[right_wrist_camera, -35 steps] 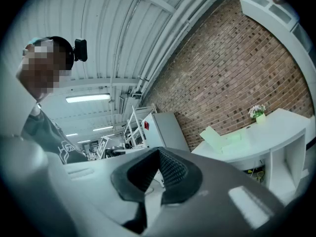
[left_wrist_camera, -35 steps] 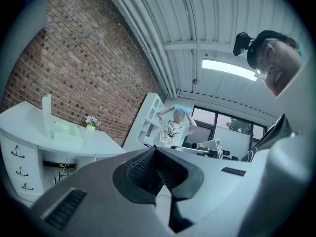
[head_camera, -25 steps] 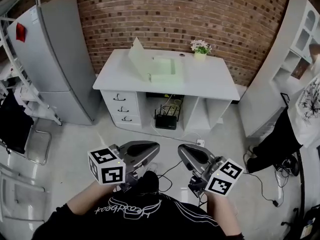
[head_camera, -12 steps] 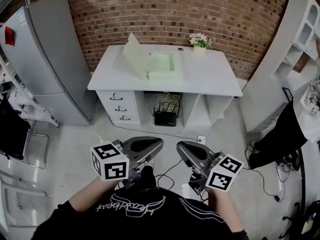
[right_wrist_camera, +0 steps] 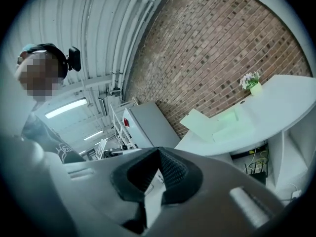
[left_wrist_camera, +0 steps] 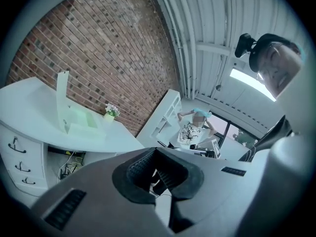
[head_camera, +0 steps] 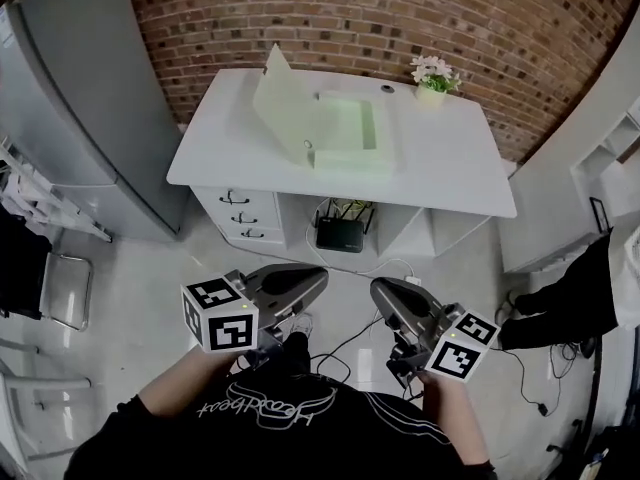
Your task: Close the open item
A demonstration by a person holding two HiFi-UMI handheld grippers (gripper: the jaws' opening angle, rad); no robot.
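A pale green box [head_camera: 345, 133] lies open on the white desk [head_camera: 450, 168], its lid [head_camera: 280, 98] standing up at the left side. The same box shows small in the left gripper view [left_wrist_camera: 79, 125] and in the right gripper view [right_wrist_camera: 224, 125]. Both grippers are held low near my body, well short of the desk. My left gripper [head_camera: 318, 278] [left_wrist_camera: 157, 169] is shut with nothing in it. My right gripper [head_camera: 378, 288] [right_wrist_camera: 158, 174] is also shut and holds nothing.
A small flower pot [head_camera: 432, 73] stands at the desk's back right. Drawers [head_camera: 240, 220] and a black router [head_camera: 340, 236] sit under the desk. A grey cabinet [head_camera: 90, 98] stands left, a person [head_camera: 600, 288] right. Cables lie on the floor.
The desk and box have come nearer and lower in the head view. Both grippers stay shut in much the same place near my body.
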